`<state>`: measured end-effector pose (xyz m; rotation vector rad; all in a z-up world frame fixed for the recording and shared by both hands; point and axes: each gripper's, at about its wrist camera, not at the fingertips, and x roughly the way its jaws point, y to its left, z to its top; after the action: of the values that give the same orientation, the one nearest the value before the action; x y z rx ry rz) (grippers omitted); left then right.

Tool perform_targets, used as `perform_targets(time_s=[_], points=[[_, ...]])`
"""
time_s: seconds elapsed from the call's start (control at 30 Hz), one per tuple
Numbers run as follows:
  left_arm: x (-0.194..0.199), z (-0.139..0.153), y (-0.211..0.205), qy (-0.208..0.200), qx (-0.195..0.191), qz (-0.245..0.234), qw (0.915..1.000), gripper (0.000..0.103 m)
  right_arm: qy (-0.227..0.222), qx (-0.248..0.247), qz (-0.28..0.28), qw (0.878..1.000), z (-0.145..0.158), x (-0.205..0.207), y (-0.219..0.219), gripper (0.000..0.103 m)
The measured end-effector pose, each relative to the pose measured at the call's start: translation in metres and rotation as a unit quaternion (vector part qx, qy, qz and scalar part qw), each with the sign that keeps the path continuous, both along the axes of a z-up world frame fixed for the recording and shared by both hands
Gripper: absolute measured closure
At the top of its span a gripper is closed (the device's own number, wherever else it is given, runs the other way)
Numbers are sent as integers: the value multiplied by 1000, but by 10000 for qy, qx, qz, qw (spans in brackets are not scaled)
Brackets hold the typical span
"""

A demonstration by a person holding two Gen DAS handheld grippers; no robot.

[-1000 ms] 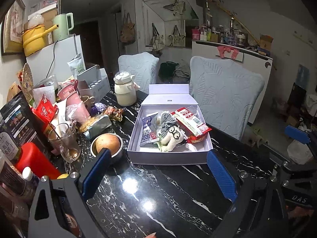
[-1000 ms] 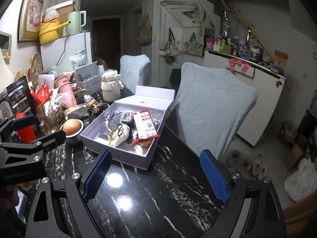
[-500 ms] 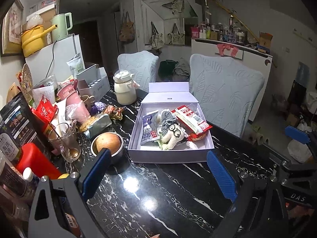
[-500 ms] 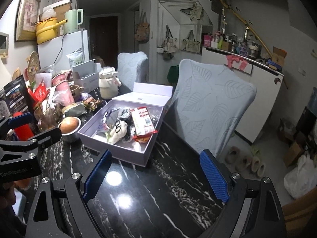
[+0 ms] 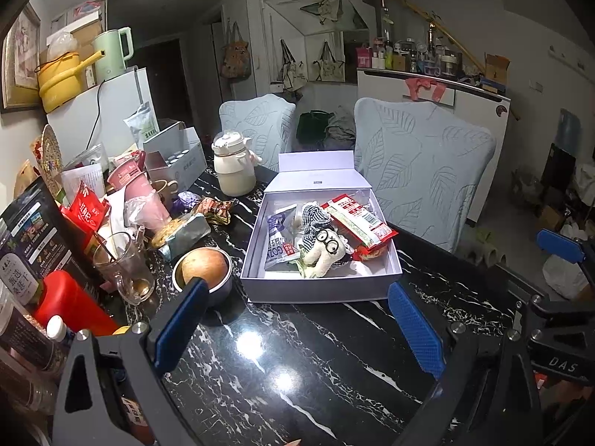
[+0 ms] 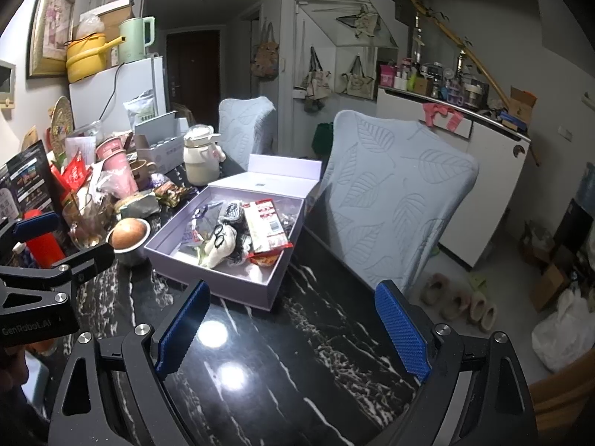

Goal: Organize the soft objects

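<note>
**Open box of soft things on a cluttered black desk**

Dim room, white fridge (image 5: 93,111) at the far left with a yellow pot (image 5: 59,81) and a pale green kettle (image 5: 111,50) on top. Black marble desk (image 5: 297,353) with white veins, glossy, two lamp reflections on the bare near part. Two chairs in leaf-patterned covers (image 5: 420,171) along the far and right edges.

Lavender box (image 5: 319,290) near the middle of the desk, lid flipped back toward the far edge. Inside: white plush toy with black glasses (image 5: 327,249) against the near wall, striped cloth (image 5: 316,219) just behind it, purple-and-white packet (image 5: 279,238) on the left, red-and-white snack packet (image 5: 357,223) on the right, one end over the right wall. Same box seen from the right wrist (image 6: 223,286), plush (image 6: 219,245) and red packet (image 6: 266,223) in it.

Just left of the box, a metal bowl with a round brownish fruit (image 5: 204,267); next to that a glass mug (image 5: 122,267). Cream jug (image 5: 234,167) near the far edge, behind the box. Packets, cups and a red bottle (image 5: 70,304) crowded along the left edge.

Left tool (image 5: 297,319) over the near bare desk, blue pads wide apart, nothing between them. Right tool (image 6: 293,319) likewise spread wide and empty, near the right edge, short of the box. Neither touching the box or its contents.
</note>
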<state>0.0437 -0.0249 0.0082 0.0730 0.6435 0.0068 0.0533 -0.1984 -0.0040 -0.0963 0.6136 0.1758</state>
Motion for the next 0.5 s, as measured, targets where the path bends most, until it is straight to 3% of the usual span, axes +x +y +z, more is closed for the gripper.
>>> perform_targets(time_s=[0.5], points=[[0,2,-3,20,23,-63,10000,4,31,-1,-39,10000,-4,-2,-4,12]])
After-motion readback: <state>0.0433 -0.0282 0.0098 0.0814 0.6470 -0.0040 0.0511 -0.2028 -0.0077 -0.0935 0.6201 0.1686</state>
